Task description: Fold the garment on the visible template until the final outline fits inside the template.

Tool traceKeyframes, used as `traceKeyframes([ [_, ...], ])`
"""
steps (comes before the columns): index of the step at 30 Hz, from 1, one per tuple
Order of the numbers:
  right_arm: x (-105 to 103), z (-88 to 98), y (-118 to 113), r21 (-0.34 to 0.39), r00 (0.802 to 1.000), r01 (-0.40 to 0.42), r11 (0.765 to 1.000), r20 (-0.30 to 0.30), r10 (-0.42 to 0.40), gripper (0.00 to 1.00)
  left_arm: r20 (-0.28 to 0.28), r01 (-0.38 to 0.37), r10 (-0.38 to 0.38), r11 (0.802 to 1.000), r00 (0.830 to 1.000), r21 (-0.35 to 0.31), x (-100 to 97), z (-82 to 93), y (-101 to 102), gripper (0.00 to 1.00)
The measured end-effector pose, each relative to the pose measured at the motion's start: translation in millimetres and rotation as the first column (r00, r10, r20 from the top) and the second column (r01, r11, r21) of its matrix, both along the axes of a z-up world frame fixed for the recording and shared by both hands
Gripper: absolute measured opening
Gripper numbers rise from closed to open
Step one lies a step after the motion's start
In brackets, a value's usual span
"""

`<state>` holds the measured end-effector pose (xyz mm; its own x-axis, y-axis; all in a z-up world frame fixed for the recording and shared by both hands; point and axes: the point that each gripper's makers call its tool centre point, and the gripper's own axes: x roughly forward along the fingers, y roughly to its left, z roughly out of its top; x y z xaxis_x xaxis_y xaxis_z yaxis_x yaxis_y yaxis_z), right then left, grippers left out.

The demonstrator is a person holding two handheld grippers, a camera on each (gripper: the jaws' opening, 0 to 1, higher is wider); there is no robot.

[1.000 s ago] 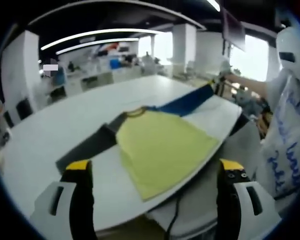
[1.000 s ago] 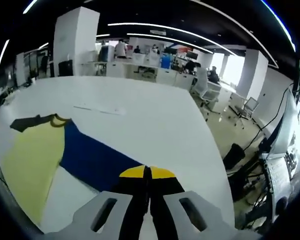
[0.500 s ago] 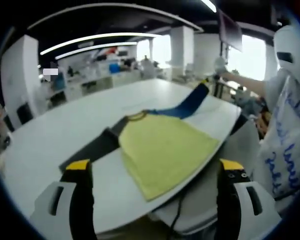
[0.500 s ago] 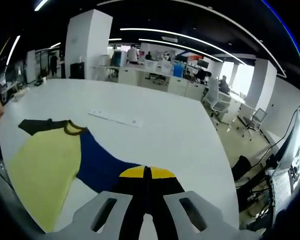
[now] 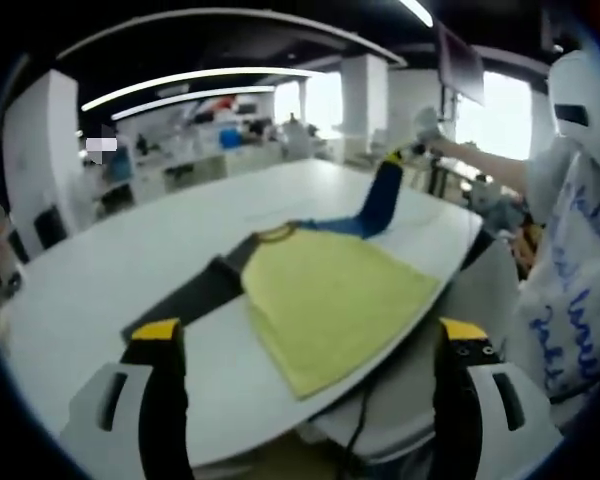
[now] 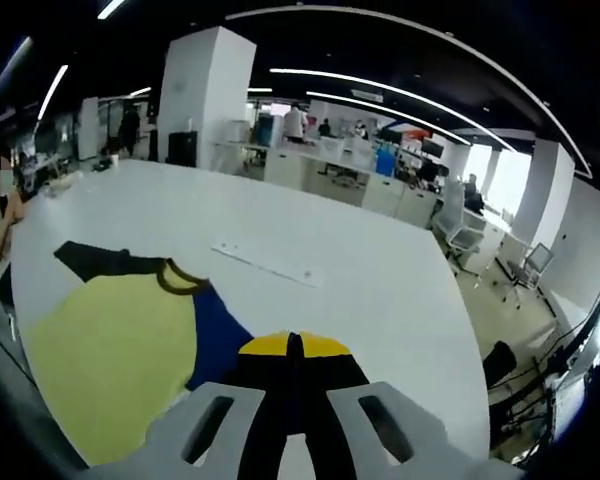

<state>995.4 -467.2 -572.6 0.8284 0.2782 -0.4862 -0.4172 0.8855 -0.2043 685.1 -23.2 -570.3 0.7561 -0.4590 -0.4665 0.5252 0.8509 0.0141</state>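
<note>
Garment: yellow short-sleeved cloth shirt [image 5: 330, 300] with one navy-blue sleeve [image 5: 378, 205] and one black sleeve [image 5: 185, 295], spread flat near the edge of a large white table [image 5: 110, 260]. Step in hand, by judgement: first sleeve fold, blue side. Right gripper [image 6: 293, 350], seen in the right gripper view with yellow-tipped jaws pressed together and the blue sleeve [image 6: 220, 335] running under them, apparently pinching the cuff. Same sleeve seen from the left gripper view lifted off the table and standing up from the shirt's shoulder toward the right gripper [image 5: 412, 140]. Left gripper [image 5: 310, 345] held back over the near table edge, jaws spread wide, nothing between them.

Next move, by judgement: carry the cuff across and lay it onto the yellow body, then let go; black sleeve to follow, likely work for the idle left gripper. No template outline distinguishable on the table. Thin white strip [image 6: 265, 262] lying on the table beyond the collar [image 6: 180, 277].

Writing: blue handwritten-style lettering on the person's white clothing [image 5: 570, 280] at the right of the left gripper view, too blurred to read. No brand or label legible on the shirt.
</note>
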Motion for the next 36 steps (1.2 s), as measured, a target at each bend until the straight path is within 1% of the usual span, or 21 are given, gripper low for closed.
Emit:
traceKeyframes([
  [7, 7.2, -1.0, 19.2, 0.013, 0.999, -0.034, 0.999, -0.002, 0.034, 0.01, -0.001, 0.0, 0.0, 1.0, 1.0, 0.001, 0.4, 0.1, -0.1, 0.99],
  [10, 9.0, -2.2, 27.6, 0.014, 0.999, -0.051, 0.999, -0.004, 0.051, 0.01, 0.011, -0.004, 0.004, 1.0, 1.0, 0.003, 1.8, 2.3, 2.6, 0.99],
  [11, 2.9, -2.3, 36.3, 0.012, 0.998, -0.056, 0.998, -0.005, 0.056, 0.01, 0.009, -0.007, 0.007, 1.0, 1.0, 0.009, 2.2, 1.9, 4.3, 0.99],
  [12, 1.8, -2.8, 39.3, 0.013, 0.998, -0.06, 0.998, -0.007, 0.06, 0.01, 0.005, -0.01, 0.01, 1.0, 1.0, 0.013, 2.4, 1.4, 5.7, 0.99],
  [13, 9.0, -3.0, 37.9, 0.015, 0.998, -0.065, 0.998, -0.011, 0.065, 0.01, 0.004, -0.009, 0.009, 1.0, 1.0, 0.016, 2.4, 1.4, 6.4, 0.99],
  [18, 13.1, -7.4, 49.2, 0.029, 0.996, -0.082, 0.996, -0.017, 0.083, 0.01, 0.008, -0.01, 0.01, 1.0, 1.0, 0.007, 1.3, 3.1, 6.4, 0.99],
  [22, 21.1, -9.4, 58.3, 0.034, 0.995, -0.096, 0.995, -0.023, 0.097, 0.01, 0.012, -0.021, 0.02, 1.0, 1.0, 0.02, 0.8, 2.1, 10.9, 0.99],
  [24, 20.9, -10.5, 63.0, 0.036, 0.994, -0.104, 0.994, -0.023, 0.105, 0.01, 0.007, -0.028, 0.028, 0.999, 1.0, 0.015, 0.3, 2.3, 13.4, 0.99],
  [30, 23.1, -13.6, 74.0, 0.045, 0.992, -0.121, 0.992, -0.027, 0.123, 0.01, 0.015, -0.033, 0.033, 0.999, 0.999, 0.013, 1.2, 6.2, 14.3, 0.99],
  [36, 22.7, -16.8, 91.3, 0.053, 0.989, -0.139, 0.989, -0.035, 0.141, 0.01, 0.003, -0.028, 0.028, 0.999, 1.0, 0.018, 0.8, 4.7, 14.6, 0.99],
])
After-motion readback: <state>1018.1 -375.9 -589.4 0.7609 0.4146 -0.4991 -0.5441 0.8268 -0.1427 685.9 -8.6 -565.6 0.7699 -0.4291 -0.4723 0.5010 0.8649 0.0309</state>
